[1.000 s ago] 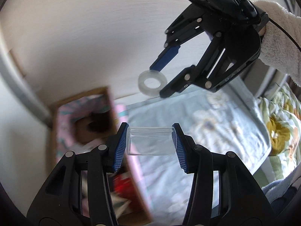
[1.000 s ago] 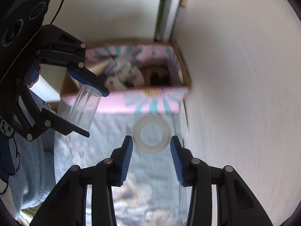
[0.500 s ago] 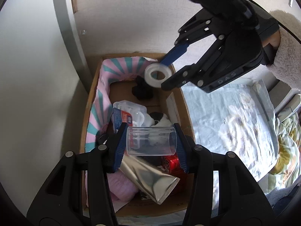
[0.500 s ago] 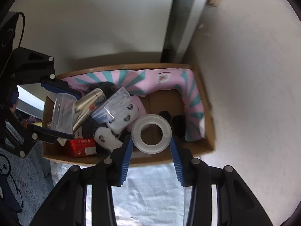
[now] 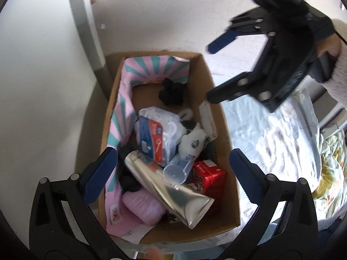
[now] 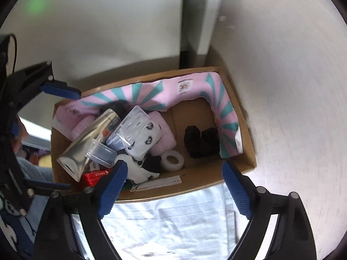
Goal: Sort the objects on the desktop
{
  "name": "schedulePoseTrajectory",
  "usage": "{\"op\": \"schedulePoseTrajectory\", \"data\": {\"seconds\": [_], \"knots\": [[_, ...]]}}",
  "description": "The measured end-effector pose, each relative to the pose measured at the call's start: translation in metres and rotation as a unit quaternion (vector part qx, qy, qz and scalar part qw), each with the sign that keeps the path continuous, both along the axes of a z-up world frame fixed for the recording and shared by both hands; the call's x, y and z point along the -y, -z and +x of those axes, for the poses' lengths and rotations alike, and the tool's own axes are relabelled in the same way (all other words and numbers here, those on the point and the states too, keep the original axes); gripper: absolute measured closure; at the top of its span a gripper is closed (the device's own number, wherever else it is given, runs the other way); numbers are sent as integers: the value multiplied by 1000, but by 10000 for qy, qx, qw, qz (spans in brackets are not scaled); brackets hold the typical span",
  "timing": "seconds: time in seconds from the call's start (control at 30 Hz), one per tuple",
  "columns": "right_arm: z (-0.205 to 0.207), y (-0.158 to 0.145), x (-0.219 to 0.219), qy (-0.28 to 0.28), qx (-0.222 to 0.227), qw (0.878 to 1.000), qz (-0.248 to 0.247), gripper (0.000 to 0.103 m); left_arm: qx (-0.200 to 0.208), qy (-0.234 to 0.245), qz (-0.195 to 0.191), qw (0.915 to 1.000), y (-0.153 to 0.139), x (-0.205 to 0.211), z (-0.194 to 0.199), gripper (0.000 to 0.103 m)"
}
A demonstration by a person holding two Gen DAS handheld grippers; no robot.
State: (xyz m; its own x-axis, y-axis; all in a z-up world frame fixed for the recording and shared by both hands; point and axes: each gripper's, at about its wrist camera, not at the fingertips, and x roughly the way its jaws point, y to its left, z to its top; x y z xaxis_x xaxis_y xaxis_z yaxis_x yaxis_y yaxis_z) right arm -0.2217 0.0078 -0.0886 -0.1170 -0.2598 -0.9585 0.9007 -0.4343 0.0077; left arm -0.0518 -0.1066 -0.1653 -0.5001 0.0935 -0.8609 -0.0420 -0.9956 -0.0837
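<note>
Both jaws are opening with nothing between them; we see the left gripper (image 5: pixel 172 174) right above the clear cup (image 5: pixel 176 170), lying tilted on the silver tube (image 5: pixel 171 188) in the box (image 5: pixel 219 117); right gripper (image 6: pixel 173 186) nearest the tape roll (image 6: pixel 172 160).

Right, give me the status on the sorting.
Done: the clear cup lies on the silver tube in the box, and the tape roll is on the box floor. In hand: nothing; left claw and right claw are opening, empty. What is left cannot be seen.
</note>
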Motion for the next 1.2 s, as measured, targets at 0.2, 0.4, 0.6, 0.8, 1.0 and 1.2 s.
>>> {"op": "schedulePoseTrajectory", "data": {"seconds": [0.2,0.4,0.6,0.8,1.0,1.2], "knots": [[3,3,-15,493,70,9985,-218,1,-10,-160,207,9997,0,5,3,0],[20,0,-23,841,14,9963,-201,1,-197,-37,-157,9997,-21,-3,2,0],[44,-25,-52,2138,-304,9762,-181,1,-450,44,-457,9979,-65,-22,1,0],[77,-57,-105,3571,-603,9318,-247,1,-671,-168,-105,9976,-96,-31,2,0],[115,-85,-159,4997,-907,8610,-262,1,-628,-423,-191,9969,-110,-47,2,0],[161,-95,-195,5726,-1009,8124,-440,1,-935,-485,-208,9942,-132,-55,16,0]]}}
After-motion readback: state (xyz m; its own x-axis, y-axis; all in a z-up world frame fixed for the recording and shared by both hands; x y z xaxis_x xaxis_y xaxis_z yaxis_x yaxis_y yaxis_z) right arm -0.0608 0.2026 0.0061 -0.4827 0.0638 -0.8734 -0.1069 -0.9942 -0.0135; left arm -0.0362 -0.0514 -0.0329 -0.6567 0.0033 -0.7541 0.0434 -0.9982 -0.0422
